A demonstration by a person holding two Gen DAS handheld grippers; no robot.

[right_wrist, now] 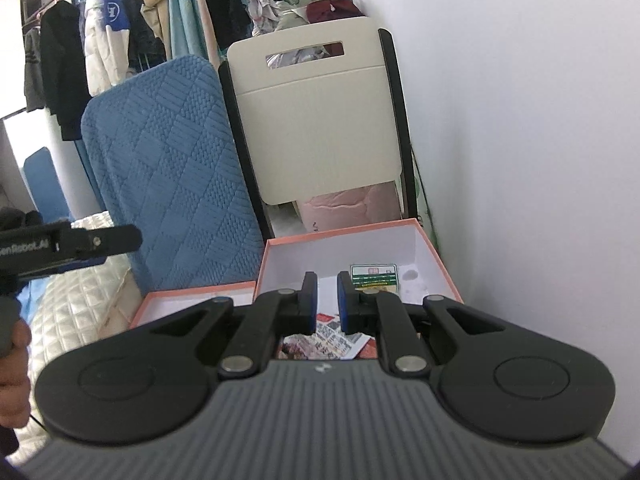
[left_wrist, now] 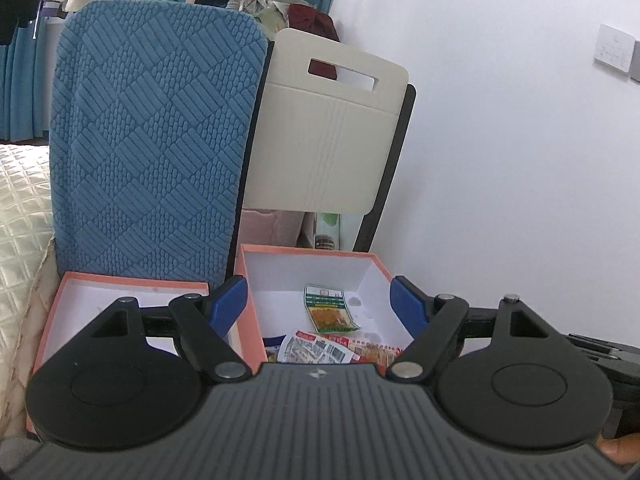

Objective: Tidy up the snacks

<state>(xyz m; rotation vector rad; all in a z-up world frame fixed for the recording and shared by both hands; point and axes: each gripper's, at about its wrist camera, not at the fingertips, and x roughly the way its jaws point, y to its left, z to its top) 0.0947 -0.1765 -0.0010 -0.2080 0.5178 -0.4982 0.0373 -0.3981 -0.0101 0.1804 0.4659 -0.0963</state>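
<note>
An orange box [left_wrist: 372, 258] with a white inside stands against the wall and holds several snack packets. Among them are a green packet [left_wrist: 328, 306] showing orange food, a white barcode packet [left_wrist: 316, 350] and a red one [left_wrist: 376, 350]. My left gripper [left_wrist: 318, 304] hovers above this box, open wide, with nothing between its blue pads. A second orange tray [left_wrist: 132, 280] to its left shows only white floor. My right gripper [right_wrist: 327, 292] is shut and empty above the same box [right_wrist: 344, 236], and the green packet [right_wrist: 374, 274] lies just beyond it. The left gripper [right_wrist: 100, 242] also shows at the left edge.
Behind the boxes a blue quilted cushion [left_wrist: 160, 140] and a cream folding chair [left_wrist: 328, 128] stand upright. A white wall [left_wrist: 500, 160] with a switch plate [left_wrist: 614, 50] runs along the right. A cream quilted bedcover [left_wrist: 20, 220] lies to the left, and clothes hang at the back.
</note>
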